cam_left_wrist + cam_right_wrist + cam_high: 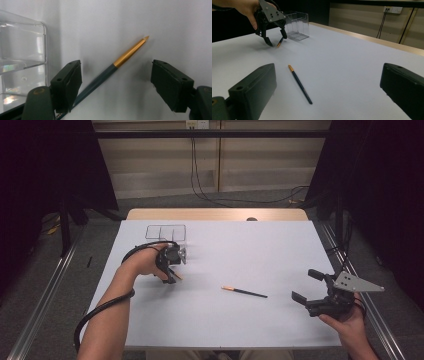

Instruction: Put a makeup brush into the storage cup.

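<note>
Pencil (110, 71) between left gripper (116, 85) fingers bears no readable lettering.

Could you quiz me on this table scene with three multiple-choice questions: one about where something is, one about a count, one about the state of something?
1. Where does the clear plastic organiser stand?
A. at the table's far left
B. at the near right corner
C. on the floor

2. How many pencils are on the table?
A. one
B. two
C. four

3. How does the right gripper stand?
A. shut on a pencil
B. open, holding nothing
C. shut on the organiser

Answers: 1 A, it sits just beyond the left gripper. 2 B, one pencil lies between the left gripper's jaws, the other pencil mid-table. 3 B, its jaws stand apart over bare table.
</note>
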The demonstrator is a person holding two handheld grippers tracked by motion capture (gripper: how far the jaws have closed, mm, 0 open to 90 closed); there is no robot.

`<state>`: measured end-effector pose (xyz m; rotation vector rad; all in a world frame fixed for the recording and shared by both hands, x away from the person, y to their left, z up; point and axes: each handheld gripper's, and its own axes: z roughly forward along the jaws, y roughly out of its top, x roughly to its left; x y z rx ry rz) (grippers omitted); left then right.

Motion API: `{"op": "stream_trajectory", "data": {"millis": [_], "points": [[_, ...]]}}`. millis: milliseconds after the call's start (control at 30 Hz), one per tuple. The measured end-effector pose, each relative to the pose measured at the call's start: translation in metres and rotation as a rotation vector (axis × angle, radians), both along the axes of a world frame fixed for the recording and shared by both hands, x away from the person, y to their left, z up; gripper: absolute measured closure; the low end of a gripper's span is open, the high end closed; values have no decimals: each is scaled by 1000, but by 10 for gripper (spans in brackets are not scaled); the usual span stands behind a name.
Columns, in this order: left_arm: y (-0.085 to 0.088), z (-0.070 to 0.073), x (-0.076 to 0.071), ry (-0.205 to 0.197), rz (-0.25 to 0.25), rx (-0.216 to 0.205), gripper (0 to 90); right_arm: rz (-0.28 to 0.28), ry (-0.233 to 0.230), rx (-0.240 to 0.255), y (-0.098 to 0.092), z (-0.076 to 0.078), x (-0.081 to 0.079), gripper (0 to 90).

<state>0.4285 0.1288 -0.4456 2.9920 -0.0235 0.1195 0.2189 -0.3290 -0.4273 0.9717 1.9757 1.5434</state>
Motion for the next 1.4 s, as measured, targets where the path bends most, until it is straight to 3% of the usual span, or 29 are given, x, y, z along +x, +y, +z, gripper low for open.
{"op": "stream_trajectory", "data": {"millis": [267, 500, 733, 767, 933, 1133, 1400], "points": [[0, 0, 1, 21, -29, 2, 324, 1, 0, -1, 0, 0, 0, 0], [1, -1, 1, 50, -17, -16, 391, 5, -3, -1, 1, 0, 0, 0], [1, 0, 4, 80, -20, -8, 426, 6, -2, -2, 1, 0, 0, 0], [2, -1, 4, 107, -15, -21, 453, 6, -3, -4, 1, 0, 0, 1], [4, -1, 6, 129, -2, -30, 507, 7, -2, -3, 1, 0, 0, 0], [4, 0, 6, 139, 38, -32, 547, 6, -1, -3, 2, 0, 0, 0], [0, 1, 5, 148, 74, -7, 692, 7, -2, -3, 1, 0, 0, 0]]}}
